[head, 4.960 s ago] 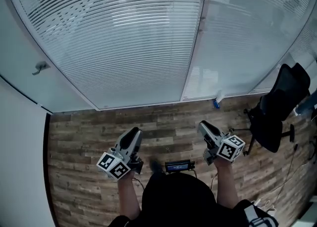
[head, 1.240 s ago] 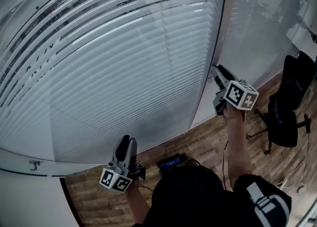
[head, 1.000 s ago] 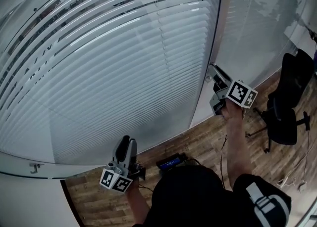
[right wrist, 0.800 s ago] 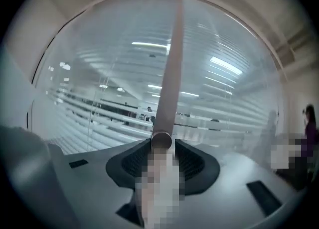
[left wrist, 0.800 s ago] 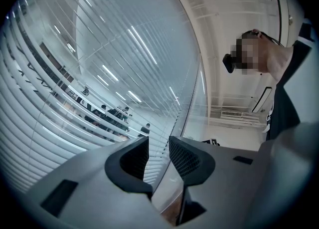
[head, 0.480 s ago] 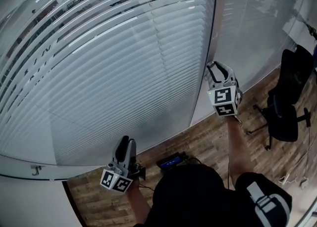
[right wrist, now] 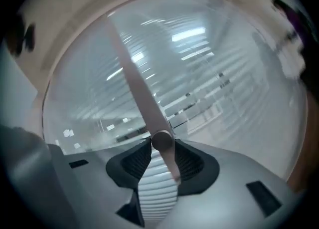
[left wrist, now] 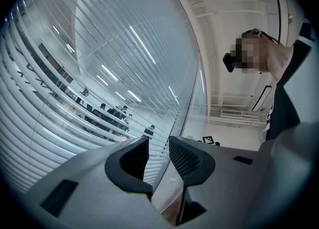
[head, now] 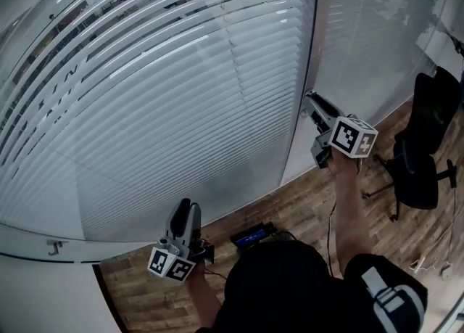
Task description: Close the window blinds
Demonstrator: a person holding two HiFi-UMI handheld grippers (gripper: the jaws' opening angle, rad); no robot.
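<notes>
1. While the head view gives the overall layout, only the right gripper view shows the grip. There the right gripper (right wrist: 163,145) is clenched on a small round knob (right wrist: 162,139), with one pad against each side of it. The knob sits on a beige frame post (right wrist: 134,73).
2. Head view: the same gripper is held out about level, with its tips at the post between two glazed panes. The knob is too small to make out there.
3. Head view: the left gripper (head: 185,207) is low, near the bottom edge of the left pane and well apart from the right one. Its own view shows the jaws standing apart and released, with nothing between the pads. Slats and the post show through the gap.
4. Task item: the window blinds (head: 181,107) span the left pane with horizontal slats. Dark gaps show between the upper slats, while the lower part reads as near-solid white. A second blind (head: 377,48) covers the right pane.
5. Count: two grippers, each with one marker cube (head: 354,138); two blinds; one post; one knob; one office chair (head: 428,136) on the wood floor (head: 304,208) at right.
6. Held contents: the right jaws hold the knob only.
</notes>
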